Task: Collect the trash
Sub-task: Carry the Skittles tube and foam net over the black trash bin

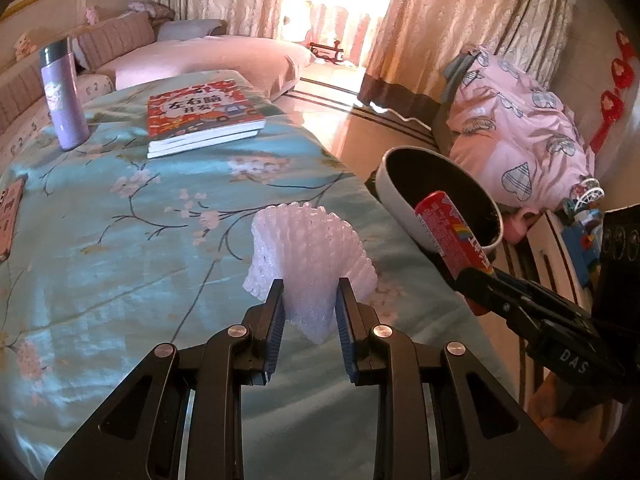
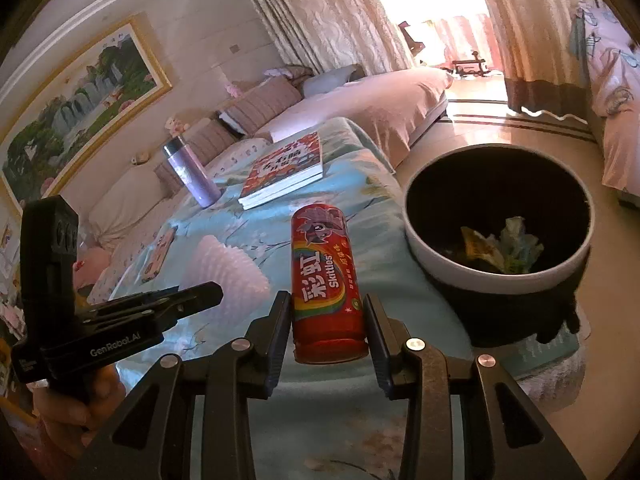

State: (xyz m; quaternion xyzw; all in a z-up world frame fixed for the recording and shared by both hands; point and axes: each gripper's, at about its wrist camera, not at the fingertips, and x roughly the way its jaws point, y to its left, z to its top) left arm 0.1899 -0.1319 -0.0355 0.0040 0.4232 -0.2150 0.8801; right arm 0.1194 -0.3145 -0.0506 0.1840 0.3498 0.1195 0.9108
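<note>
The left tongs [image 1: 310, 304] are pinching a ribbed white foam net [image 1: 308, 256] standing on the silky bed [image 1: 120, 240]. The right tongs [image 2: 326, 320] are clamping a glossy red can [image 2: 326, 280] (Skittles), holding it just beside the round bin [image 2: 496, 276], which has crumpled wrappers inside.

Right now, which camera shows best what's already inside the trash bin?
The right wrist view: it looks down into the trash bin, showing crumpled wrappers at the bottom. The left wrist view sees the bin tilted, its interior dark, partly blocked by the Skittles can.
</note>
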